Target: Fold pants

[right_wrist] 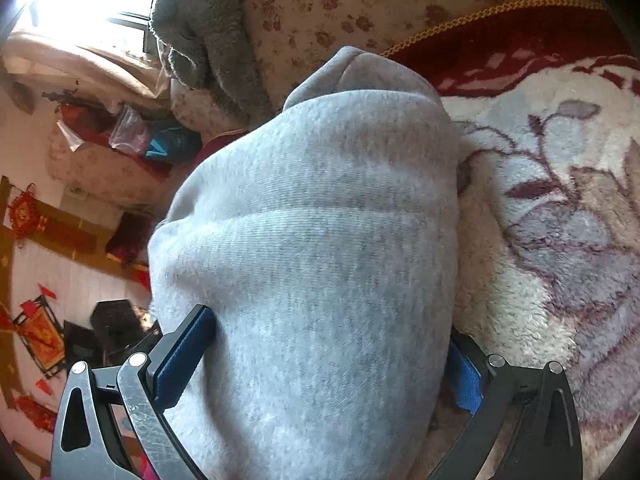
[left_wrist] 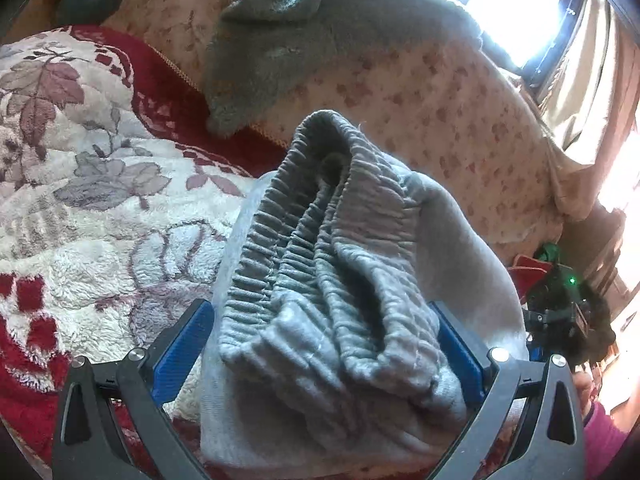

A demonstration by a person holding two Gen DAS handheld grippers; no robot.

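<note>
we see left gripper [left_wrist: 320, 344] clamping grey sweatpants [left_wrist: 332, 280] at bunched elastic waistband | right gripper [right_wrist: 324, 360] gripping the pants' plain fabric | pants over floral fleece blanket [left_wrist: 80, 168]

We see a plush floral blanket [left_wrist: 80, 184] in cream and dark red spread below a rose-printed cushion [left_wrist: 420, 100] draped with a grey towel [left_wrist: 280, 40], while a bright window [left_wrist: 516, 4] with pale curtains [left_wrist: 588, 80] floods sunlight in.

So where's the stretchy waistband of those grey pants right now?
In the left wrist view, the gathered waistband is bunched between the left gripper fingers, held above the floral fleece blanket, with a grey towel beyond.
</note>
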